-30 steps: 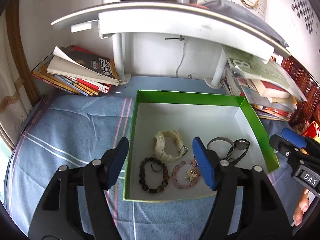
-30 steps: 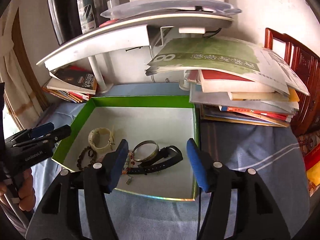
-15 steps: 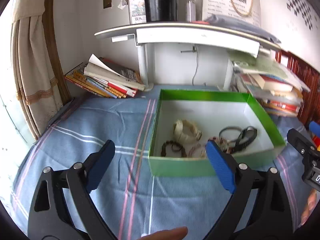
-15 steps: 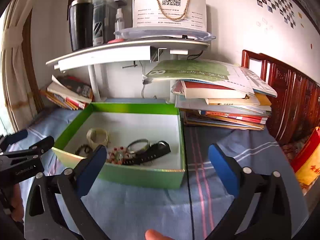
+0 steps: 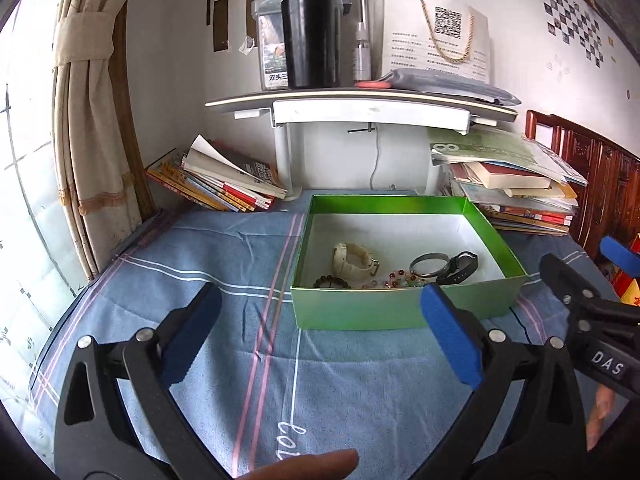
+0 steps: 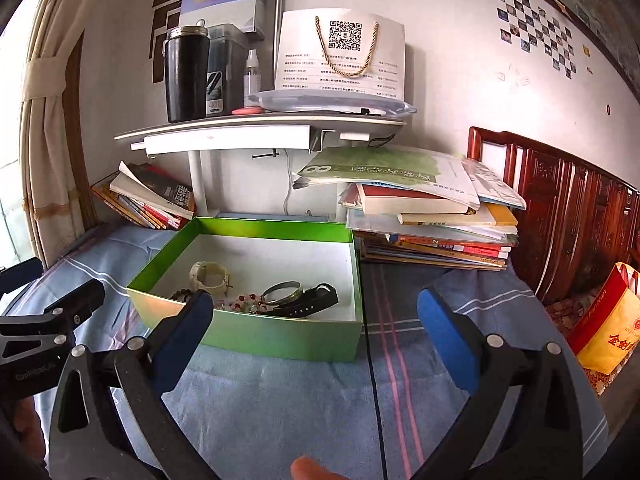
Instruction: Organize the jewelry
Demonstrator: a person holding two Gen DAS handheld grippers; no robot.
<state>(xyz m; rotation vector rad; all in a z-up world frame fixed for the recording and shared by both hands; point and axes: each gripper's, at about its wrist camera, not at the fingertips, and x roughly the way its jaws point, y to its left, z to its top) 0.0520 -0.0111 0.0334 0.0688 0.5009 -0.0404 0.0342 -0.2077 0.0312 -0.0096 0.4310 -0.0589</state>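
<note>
both the left gripper point(image 5: 320, 326) & right gripper point(image 6: 314, 326) are spread wide, nothing held; the left's jaws were just opening. a green box point(image 5: 400, 312) w/ jewelry is set on a blue striped cloth point(image 5: 200, 264), books stacked behind.

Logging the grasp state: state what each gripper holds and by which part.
Nothing is held. Left gripper and right gripper both stand with jaws wide open, nothing between them.
</note>
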